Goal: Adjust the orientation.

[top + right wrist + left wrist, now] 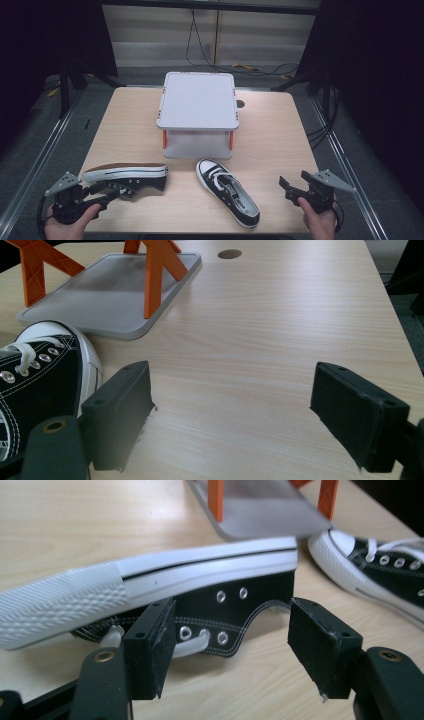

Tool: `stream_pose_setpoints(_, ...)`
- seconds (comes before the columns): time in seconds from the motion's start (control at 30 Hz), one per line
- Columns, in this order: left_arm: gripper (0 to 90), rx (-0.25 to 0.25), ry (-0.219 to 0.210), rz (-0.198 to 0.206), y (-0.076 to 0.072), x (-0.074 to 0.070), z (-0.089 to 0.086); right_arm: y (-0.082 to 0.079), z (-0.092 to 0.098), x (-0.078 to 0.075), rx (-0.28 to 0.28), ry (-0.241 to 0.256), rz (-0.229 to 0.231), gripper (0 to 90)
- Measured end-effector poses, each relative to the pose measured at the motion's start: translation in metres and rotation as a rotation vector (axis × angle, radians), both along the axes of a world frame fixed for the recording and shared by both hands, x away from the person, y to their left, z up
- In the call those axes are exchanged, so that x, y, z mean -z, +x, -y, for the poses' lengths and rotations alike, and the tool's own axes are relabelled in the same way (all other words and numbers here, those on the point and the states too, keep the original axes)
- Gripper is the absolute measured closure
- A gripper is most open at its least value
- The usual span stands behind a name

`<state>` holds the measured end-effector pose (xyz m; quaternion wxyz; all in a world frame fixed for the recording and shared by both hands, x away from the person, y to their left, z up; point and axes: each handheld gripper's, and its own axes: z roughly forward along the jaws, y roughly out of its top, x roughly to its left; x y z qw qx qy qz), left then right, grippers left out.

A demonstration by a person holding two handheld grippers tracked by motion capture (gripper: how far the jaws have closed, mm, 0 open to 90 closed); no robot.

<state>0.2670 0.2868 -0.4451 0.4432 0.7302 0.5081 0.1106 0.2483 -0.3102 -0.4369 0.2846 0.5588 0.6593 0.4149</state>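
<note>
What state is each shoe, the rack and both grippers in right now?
Left shoe: tipped on its side, white sole facing away from the person, not gripped.
Right shoe: upright on its sole, laces in, toe toward the rack.
Two-tier rack: upright, top shelf bare.
Left gripper: open, jaws either side of the left shoe's eyelet flap.
Right gripper: open, over bare table.

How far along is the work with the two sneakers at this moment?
Nothing looks done: both sneakers lie on the table in front of the grey rack. In hand: the open left gripper closes in on the tipped sneaker. Left: gripping it, and the upright sneaker; the right gripper is open, over bare wood.
</note>
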Motion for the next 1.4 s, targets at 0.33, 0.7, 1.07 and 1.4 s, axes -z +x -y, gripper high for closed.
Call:
stream_pose_setpoints(0.33, 36.2, -0.020, 0.024, -0.089, 0.027, 0.021, 0.003, 0.001, 0.000, 0.000, -0.010, 0.007, 0.006, 16.5)
stream_pose_setpoints(0.7, 39.3, 0.015, 0.022, -0.049, 0.045, 0.016, 0.008, 0.000, 0.001, 0.000, -0.008, 0.003, 0.007, 16.7)
stream_pose_setpoints(1.07, 38.2, -0.005, 0.016, -0.018, 0.073, 0.008, 0.020, 0.002, 0.000, 0.000, -0.013, 0.007, -0.002, 16.8)
stream_pose_setpoints(1.4, 37.3, -0.063, 0.001, 0.037, 0.104, 0.001, 0.028, 0.003, -0.001, 0.003, -0.032, 0.005, -0.017, 16.9)
